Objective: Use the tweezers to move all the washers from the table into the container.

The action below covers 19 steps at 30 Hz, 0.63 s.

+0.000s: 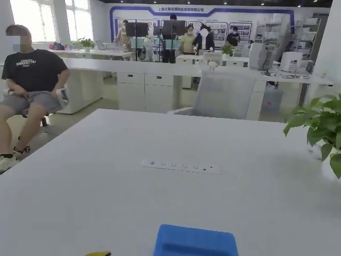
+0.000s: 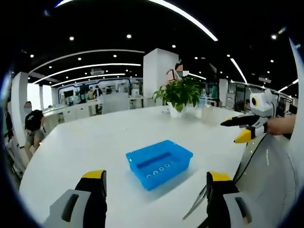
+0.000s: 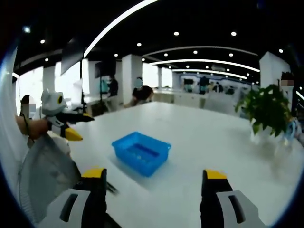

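A blue container [image 2: 142,160] rests on the white table [image 2: 95,142], with several small washers [image 2: 161,169] in a row inside it. The container also lies at the head view's bottom edge [image 1: 195,241] and mid-table in the right gripper view [image 3: 141,152]. Thin tweezers [image 2: 195,205] lie on the table to the container's right. My left gripper [image 2: 156,176] is open and empty, held short of the container. My right gripper [image 3: 154,174] is open too, with nothing between its fingers. A gripper's yellow tip [image 1: 98,254] peeks in at the bottom.
A potted plant [image 2: 179,92] stands at the table's far side [image 1: 319,125]. A power strip [image 1: 181,166] is set into the tabletop. A grey chair [image 1: 221,96] stands beyond the table. A person [image 1: 29,90] sits at the left.
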### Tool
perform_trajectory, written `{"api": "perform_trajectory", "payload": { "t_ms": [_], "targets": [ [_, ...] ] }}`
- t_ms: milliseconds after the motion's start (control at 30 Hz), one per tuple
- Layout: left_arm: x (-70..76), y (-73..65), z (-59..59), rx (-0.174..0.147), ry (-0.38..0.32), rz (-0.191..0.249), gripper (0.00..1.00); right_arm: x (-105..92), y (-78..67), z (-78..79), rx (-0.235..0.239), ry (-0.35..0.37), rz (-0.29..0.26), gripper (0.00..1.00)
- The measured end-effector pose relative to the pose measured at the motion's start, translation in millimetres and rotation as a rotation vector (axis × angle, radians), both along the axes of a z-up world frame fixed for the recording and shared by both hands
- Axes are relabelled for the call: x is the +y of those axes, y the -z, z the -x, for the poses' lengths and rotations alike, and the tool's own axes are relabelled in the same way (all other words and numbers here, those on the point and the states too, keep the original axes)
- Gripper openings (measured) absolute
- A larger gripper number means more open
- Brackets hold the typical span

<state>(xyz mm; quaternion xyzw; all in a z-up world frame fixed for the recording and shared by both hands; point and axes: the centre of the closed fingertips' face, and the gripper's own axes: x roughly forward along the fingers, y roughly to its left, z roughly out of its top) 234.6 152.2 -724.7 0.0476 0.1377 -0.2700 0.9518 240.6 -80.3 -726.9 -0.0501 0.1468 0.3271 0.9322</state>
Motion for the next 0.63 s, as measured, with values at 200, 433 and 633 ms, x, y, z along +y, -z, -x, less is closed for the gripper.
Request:
{"api": "perform_trajectory", "payload": {
  "t_ms": [200, 433, 633],
  "targets": [
    [0.7, -16.1, -4.0, -0.047, -0.040, 0.132, 0.99, 9.3, -29.4, -3.0, -0.098, 0.013, -0.197, 0.97],
    [2.9, -43.7, -4.1, -0.165, -0.050, 0.253, 0.99, -1.8, -15.2, -10.3, -0.070, 0.070, -0.119, 0.97],
    [0.3, -32.9, -6.1, -0.136, -0.041, 0.200, 0.99, -6.2, -1.8, -9.4, -0.023, 0.072, -0.054, 0.89]
  ]
}}
